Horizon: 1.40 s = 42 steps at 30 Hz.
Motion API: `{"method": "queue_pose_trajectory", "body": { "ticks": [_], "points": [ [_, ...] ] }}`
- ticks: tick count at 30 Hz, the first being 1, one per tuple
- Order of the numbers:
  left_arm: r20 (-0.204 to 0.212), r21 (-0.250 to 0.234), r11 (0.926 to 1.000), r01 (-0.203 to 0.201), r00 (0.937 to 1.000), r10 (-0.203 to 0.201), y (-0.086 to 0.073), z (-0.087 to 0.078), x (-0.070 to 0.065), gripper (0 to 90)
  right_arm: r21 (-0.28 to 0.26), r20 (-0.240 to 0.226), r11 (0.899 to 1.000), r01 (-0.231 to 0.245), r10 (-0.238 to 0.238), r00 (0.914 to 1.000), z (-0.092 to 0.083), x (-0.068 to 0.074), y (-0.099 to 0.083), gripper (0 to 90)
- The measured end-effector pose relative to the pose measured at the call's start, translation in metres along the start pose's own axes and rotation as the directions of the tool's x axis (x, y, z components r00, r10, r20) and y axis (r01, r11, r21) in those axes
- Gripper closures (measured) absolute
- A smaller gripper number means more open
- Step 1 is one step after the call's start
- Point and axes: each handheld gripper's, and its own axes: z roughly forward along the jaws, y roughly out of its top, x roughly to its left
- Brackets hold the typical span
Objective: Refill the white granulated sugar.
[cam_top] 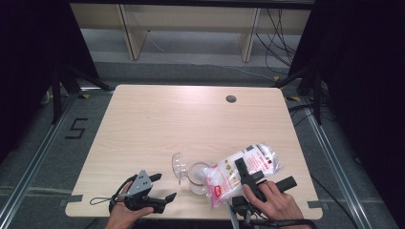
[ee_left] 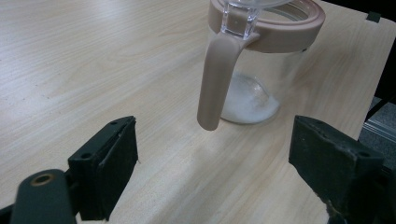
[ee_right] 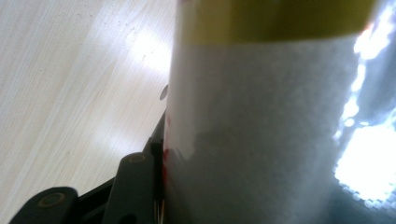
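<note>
We see clear glass jug with beige rim and handle (cam_top: 198, 175) on pale wooden table (cam_top: 157, 119), near front edge | white plastic bag of powder (cam_top: 239, 171) touching jug's right

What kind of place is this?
Probably a lab recording station, not a kitchen: a bare wooden table with a cable hole, black curtains at the sides, loose cables on the floor.

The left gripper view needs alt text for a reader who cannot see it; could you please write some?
A clear jug with a beige rim and handle stands on a pale wooden table, a little white powder in its bottom. The left gripper, open, points at the handle without touching.
</note>
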Motion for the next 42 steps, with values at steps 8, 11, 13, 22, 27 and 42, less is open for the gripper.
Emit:
{"method": "queue_pose_trajectory", "body": {
  "ticks": [8,11,13,22,27,42],
  "points": [
    [-0.004,0.002,1.0000,-0.005,1.0000,0.005,0.0003,-0.0005,0.0002,15.2,0.007,-0.007,1.000,-0.006,0.006,1.0000,-0.0003,-0.0008,-0.0016,56.9],
    [-0.005,0.002,1.0000,-0.002,1.0000,0.002,0.0003,-0.0006,-0.0001,15.2,0.007,0.000,1.000,0.003,-0.003,1.0000,-0.0006,-0.0016,-0.0025,57.0],
    [-0.005,0.002,1.0000,-0.001,1.0000,0.001,0.0003,-0.0004,-0.0002,15.2,-0.004,0.006,1.000,-0.006,0.006,1.0000,0.0000,-0.0011,-0.0025,57.0],
    [-0.005,0.003,1.0000,-0.004,1.0000,0.004,0.0002,-0.0004,-0.0001,15.2,0.021,0.004,1.000,0.011,-0.011,0.9999,-0.0019,-0.0025,-0.0051,57.3],
    [-0.004,0.004,1.0000,-0.001,1.0000,0.001,-0.0002,0.0002,0.0002,15.3,0.008,0.016,0.999,0.050,-0.050,0.9986,-0.0002,-0.0038,-0.0059,57.4],
    [-0.013,0.007,0.9995,-0.032,0.9994,0.032,0.0009,-0.0014,0.0019,15.3,-0.004,0.013,0.999,0.050,-0.050,0.9987,-0.0006,-0.0040,-0.0034,58.5]
  ]
}}
